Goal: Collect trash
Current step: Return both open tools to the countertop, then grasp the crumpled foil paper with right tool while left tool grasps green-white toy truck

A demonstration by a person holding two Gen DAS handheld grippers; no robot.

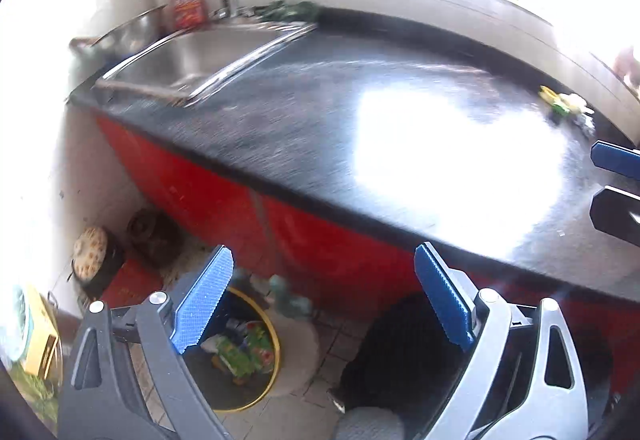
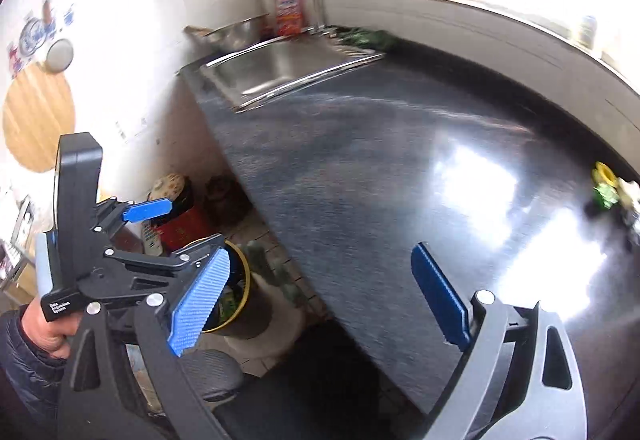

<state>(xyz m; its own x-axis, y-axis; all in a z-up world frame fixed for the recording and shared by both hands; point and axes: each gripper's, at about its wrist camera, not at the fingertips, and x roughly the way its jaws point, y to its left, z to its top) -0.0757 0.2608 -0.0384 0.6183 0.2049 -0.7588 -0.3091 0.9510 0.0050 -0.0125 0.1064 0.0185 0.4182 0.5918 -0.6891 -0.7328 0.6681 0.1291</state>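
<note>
The dark surface point(image 1: 304, 127) is almost bare: from the sink point(image 1: 208, 51) across to the glare patch nothing lies on it, which suggests most of the clearing is done. What is left, as far as can be seen, is a small heap of yellow and green scraps point(image 1: 562, 104) near the far right corner, close to the wall; the right wrist view shows the same scraps point(image 2: 606, 185) at its right edge, blurred, so how many pieces there are cannot be told.

On the floor below the surface's front edge stands the yellow-rimmed bin point(image 1: 244, 356), already holding green and colourful wrappers point(image 1: 244, 352).

The left tongs point(image 1: 324, 300) are spread wide and hold nothing, hanging above the bin. The right tongs point(image 2: 320, 300) are likewise wide apart and empty, over the surface's front edge, well apart from the scraps.

Judged from this, one more trip to the corner heap should finish the job.
</note>
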